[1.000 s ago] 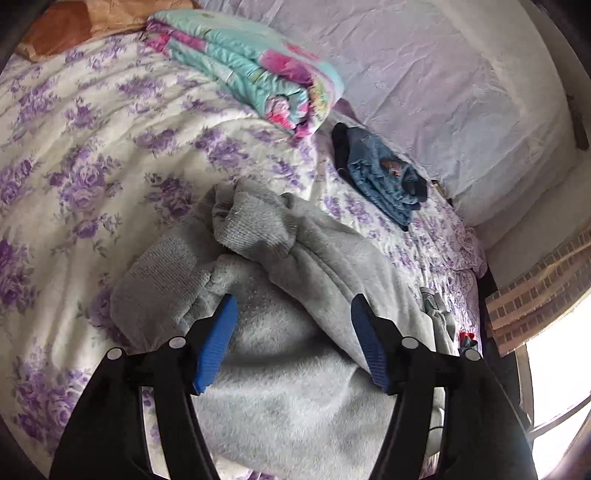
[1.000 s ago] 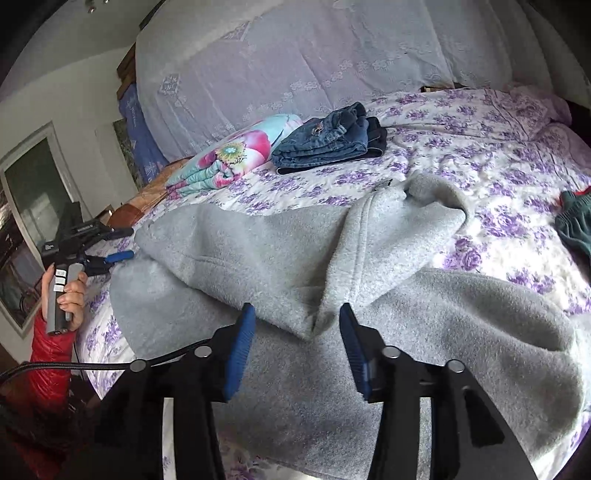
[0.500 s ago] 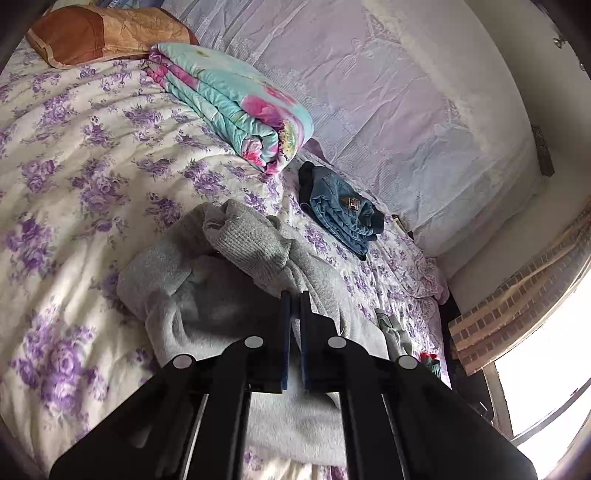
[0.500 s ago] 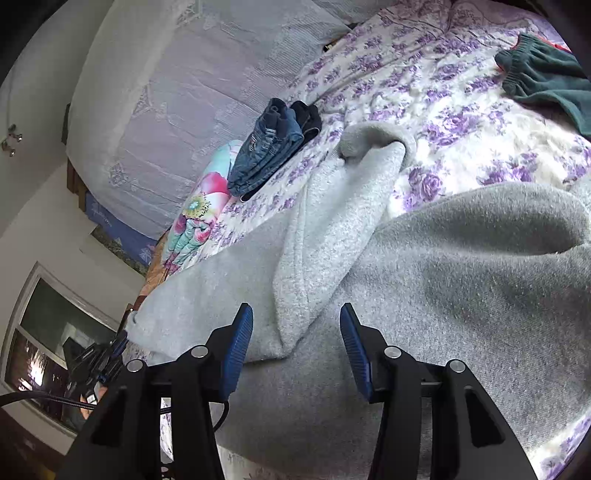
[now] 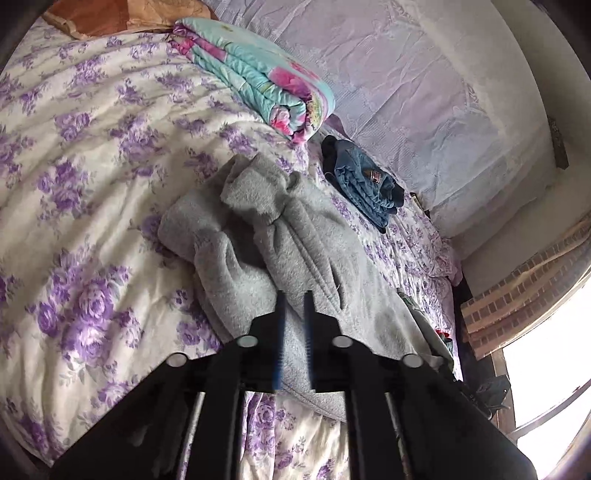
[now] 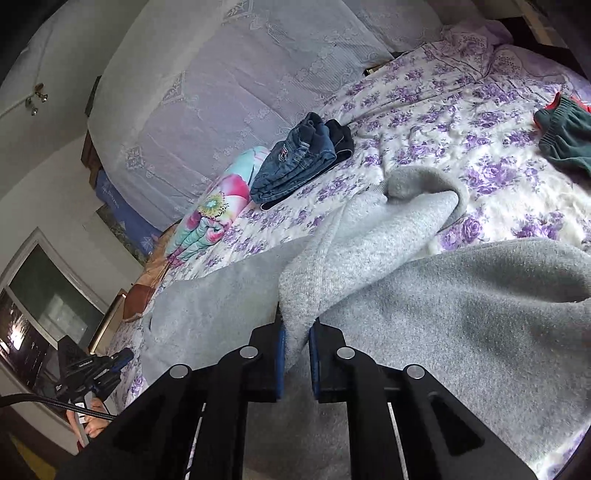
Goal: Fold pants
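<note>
Grey fleece pants [image 5: 295,243] lie crumpled on a bed with a purple floral cover [image 5: 74,155]. In the left wrist view my left gripper [image 5: 293,306] has its blue-padded jaws nearly together over the grey cloth, and cloth shows in the narrow gap. In the right wrist view the pants [image 6: 443,314] spread across the near bed, with one folded leg edge running into my right gripper [image 6: 295,325], which is shut on that edge.
Folded blue jeans [image 5: 365,188] [image 6: 295,166] and a rolled turquoise floral quilt [image 5: 258,81] [image 6: 218,210] lie near the headboard. A dark green garment [image 6: 565,136] lies at the far right. A brown pillow [image 5: 110,18] is at the head. A window [image 5: 554,387] is right.
My left gripper shut half a second ago and stays closed on the grey cloth. My right gripper closed from open onto the folded leg edge.
</note>
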